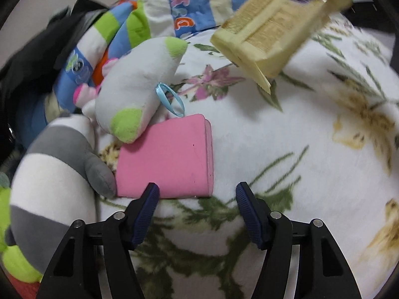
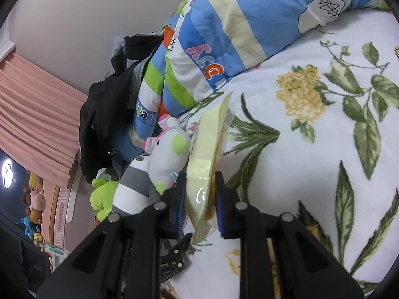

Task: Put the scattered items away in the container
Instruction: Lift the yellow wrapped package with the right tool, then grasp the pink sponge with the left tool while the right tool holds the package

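- Now the left gripper has its jaws apart with nothing pressed between them; its left fingertip is at the near edge of the pink sponge block.
- That pink sponge block lies flat on the floral blanket.
- Against its far corner leans a white plush toy with green patches; a grey-and-white striped plush touches its left side.
- Meanwhile the right gripper is clamped on a pale yellow snack packet, held above the blanket, right of the block.
- No container is visible.

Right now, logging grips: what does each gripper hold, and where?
Right gripper pinches the yellow packet at its near end. Left gripper is open, holding nothing.
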Motion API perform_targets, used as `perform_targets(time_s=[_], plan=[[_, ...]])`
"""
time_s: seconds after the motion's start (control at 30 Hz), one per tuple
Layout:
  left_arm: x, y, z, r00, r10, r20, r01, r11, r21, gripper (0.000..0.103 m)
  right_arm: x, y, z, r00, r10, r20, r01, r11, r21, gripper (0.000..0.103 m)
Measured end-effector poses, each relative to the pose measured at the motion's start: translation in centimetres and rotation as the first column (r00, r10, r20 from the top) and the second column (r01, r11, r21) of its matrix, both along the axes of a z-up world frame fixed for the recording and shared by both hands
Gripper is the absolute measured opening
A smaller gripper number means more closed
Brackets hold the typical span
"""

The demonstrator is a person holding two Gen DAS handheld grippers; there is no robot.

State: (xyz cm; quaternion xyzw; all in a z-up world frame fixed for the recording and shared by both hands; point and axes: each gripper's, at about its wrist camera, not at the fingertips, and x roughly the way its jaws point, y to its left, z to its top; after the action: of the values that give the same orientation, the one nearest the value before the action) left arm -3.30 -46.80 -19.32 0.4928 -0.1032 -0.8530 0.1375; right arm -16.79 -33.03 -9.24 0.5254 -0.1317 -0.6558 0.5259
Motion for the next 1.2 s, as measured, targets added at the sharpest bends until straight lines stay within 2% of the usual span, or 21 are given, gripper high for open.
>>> perform_targets(time_s=[0.07, 0.17, 0.23, 0.3, 0.4, 0.43, 0.47, 0.6, 0.73, 0.83, 0.93, 1.03, 1.07, 1.2], plan=[[-0.2, -0.2, -0.4, 1.000, 0.029, -0.006, -0.030, 0.996, -0.086, 0.092, -0.1, 0.0, 0.0, 1.000, -0.002, 0.005, 0.002, 1.000, -0.005, 0.021], [-1.2, -1.5, -0.4, 0.996, 0.083, -0.025, -0.085, 0.986, -0.144, 0.097, -0.1, -0.1, -0.1, 1.000, -0.002, 0.011, 0.002, 1.000, -0.010, 0.021], [-1.6, -2.6, -0.3, 0.996, 0.088, -0.033, -0.091, 0.989, -0.119, 0.097, 0.0, -0.3, 0.0, 1.000, 0.006, 0.012, -0.006, 1.000, -0.009, 0.021], [-2.0, -2.8, -0.3, 0.996, 0.077, -0.038, -0.081, 0.988, -0.134, 0.097, 0.0, -0.3, 0.0, 1.000, 0.006, 0.014, -0.006, 1.000, -0.012, 0.021], [-2.4, -3.0, -0.3, 0.998, 0.054, -0.022, -0.056, 0.993, -0.107, 0.080, -0.1, -0.2, 0.1, 1.000, 0.001, 0.022, -0.001, 1.000, -0.017, 0.021], [-2.5, -3.1, -0.2, 0.998, 0.053, -0.016, -0.054, 0.996, -0.067, 0.069, -0.1, -0.2, 0.2, 1.000, 0.002, 0.021, -0.001, 1.000, -0.017, 0.021], [-2.5, -3.3, -0.1, 0.999, 0.053, -0.011, -0.053, 0.998, -0.031, 0.064, -0.1, -0.2, 0.3, 1.000, 0.004, 0.019, -0.004, 1.000, -0.016, 0.021], [-2.3, -3.0, 0.2, 0.999, 0.038, 0.000, -0.038, 0.999, -0.039, 0.054, -0.1, 0.1, 0.7, 1.000, 0.004, 0.018, -0.004, 1.000, -0.021, 0.021], [-1.6, -2.7, 1.4, 1.000, 0.029, -0.004, -0.029, 0.998, -0.059, 0.037, -0.2, 0.5, 1.1, 1.000, 0.000, 0.019, 0.001, 1.000, -0.028, 0.021], [-0.8, -2.9, 2.8, 0.999, 0.038, -0.025, -0.039, 0.998, -0.055, 0.031, -0.2, 0.7, 1.4, 1.000, -0.002, 0.023, 0.002, 0.999, -0.035, 0.021], [-0.3, -3.4, 3.6, 0.999, 0.044, -0.026, -0.046, 0.996, -0.071, 0.030, -0.1, 0.7, 1.6, 1.000, 0.001, 0.026, 0.000, 0.999, -0.042, 0.021], [-0.5, -4.5, 3.5, 0.997, 0.079, -0.007, -0.079, 0.985, -0.156, 0.024, 0.1, 0.5, 1.8, 1.000, 0.011, 0.029, -0.009, 0.999, -0.049, 0.021], [-0.6, -5.4, 3.3, 0.995, 0.097, 0.001, -0.096, 0.982, -0.161, 0.022, 0.2, 0.4, 1.9, 0.999, 0.014, 0.029, -0.013, 0.999, -0.050, 0.021], [-0.1, -7.0, 2.8, 0.992, 0.126, 0.011, -0.124, 0.984, -0.129, 0.020, 0.3, 0.4, 2.1, 0.999, 0.016, 0.030, -0.014, 0.998, -0.054, 0.021]])
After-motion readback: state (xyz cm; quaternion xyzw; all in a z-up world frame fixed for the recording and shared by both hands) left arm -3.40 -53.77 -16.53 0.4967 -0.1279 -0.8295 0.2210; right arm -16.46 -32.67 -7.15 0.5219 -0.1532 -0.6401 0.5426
